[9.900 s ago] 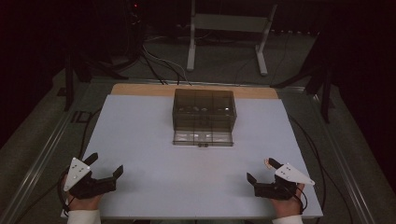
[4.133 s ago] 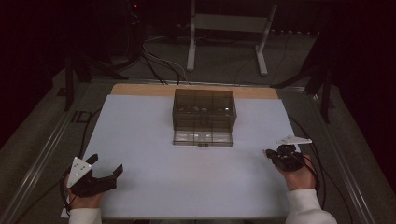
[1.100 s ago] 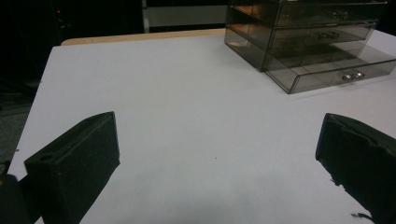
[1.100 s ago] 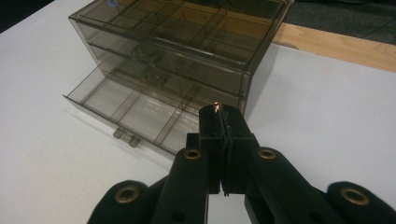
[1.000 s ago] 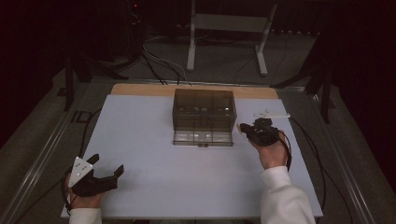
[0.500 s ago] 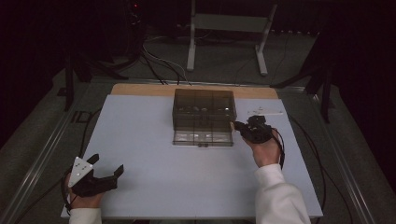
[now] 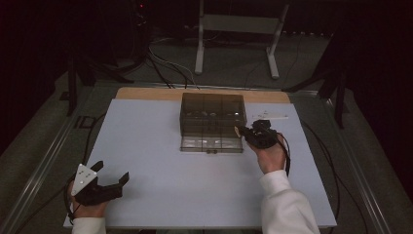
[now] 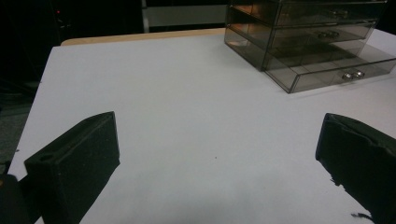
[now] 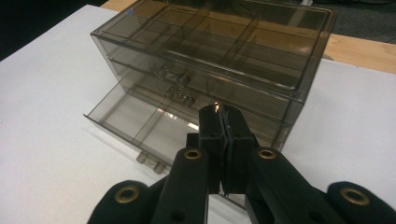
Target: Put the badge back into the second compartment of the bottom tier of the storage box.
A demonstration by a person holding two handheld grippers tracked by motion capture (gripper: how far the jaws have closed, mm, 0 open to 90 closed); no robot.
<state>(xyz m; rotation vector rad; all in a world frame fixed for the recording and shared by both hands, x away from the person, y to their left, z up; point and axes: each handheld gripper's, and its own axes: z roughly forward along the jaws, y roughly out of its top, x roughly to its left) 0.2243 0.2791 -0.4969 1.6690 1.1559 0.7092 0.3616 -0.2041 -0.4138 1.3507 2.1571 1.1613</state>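
Smoked clear plastic: the drawer box (image 7: pixel 212 117) stands at the far middle of the white table (image 7: pixel 146 141), just before the wooden strip (image 7: pixel 146 93) along its far edge.
Bottom drawer: the bottom drawer (image 9: pixel 140 123) is pulled out toward the person, its divided compartments open to view; the two drawers above it sit pushed in.
Something small: a tiny pale thing (image 9: pixel 215 106) shows at the jaw tips; what it is cannot be told.
Right gripper: the right gripper (image 9: pixel 224 119) has its jaws clenched together, tips over the right end of the pulled-out drawer, just at the box's front corner.
Left gripper: the left gripper (image 7: pixel 117 181) rests near the table's near left corner, jaws spread wide on nothing, well apart from the box.
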